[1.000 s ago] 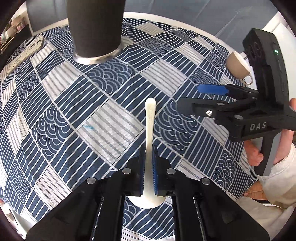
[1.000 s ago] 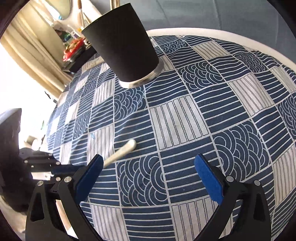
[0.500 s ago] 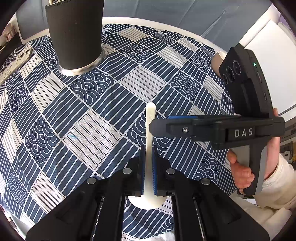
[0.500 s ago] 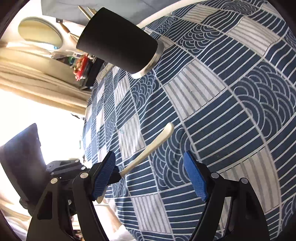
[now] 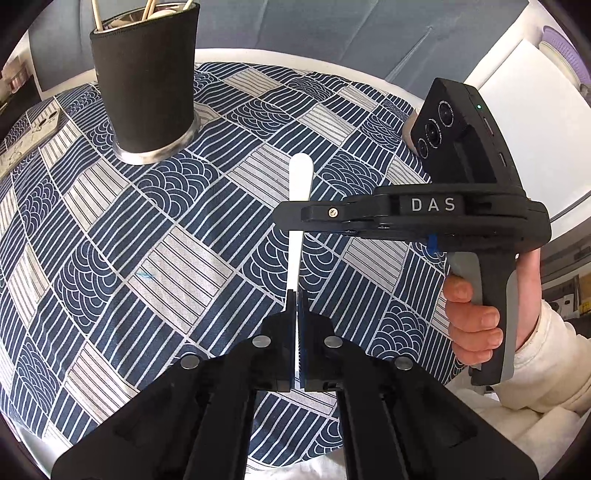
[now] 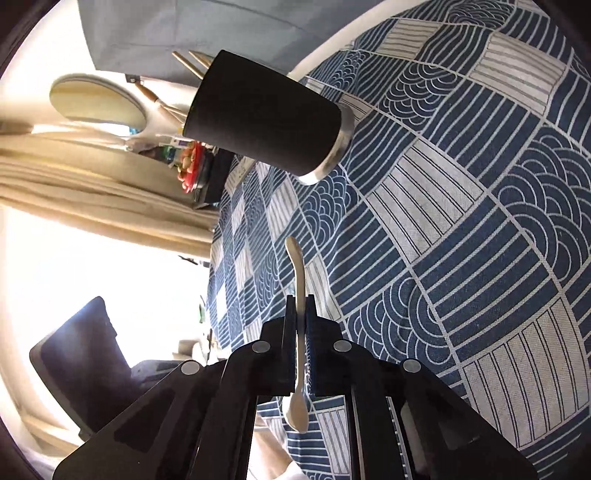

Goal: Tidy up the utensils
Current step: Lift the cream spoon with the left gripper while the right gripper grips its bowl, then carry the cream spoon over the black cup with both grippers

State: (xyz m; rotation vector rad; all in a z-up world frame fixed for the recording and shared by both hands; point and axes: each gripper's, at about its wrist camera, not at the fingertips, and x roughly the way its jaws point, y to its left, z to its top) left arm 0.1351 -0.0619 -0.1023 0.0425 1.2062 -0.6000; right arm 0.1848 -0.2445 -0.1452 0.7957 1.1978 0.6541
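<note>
Both grippers clamp one white spoon — left gripper near, right gripper farther — uneven pulling could drop it before the far-left holder.

The desk is covered by a blue-and-white patchwork cloth printed with wave and stripe squares; a white rim is left bare at its far edge. A small blue mark is seen on one pale square. A grey sofa is seen beyond the desk. In the right wrist view, beige curtains and an oval mirror are seen at the left.
</note>
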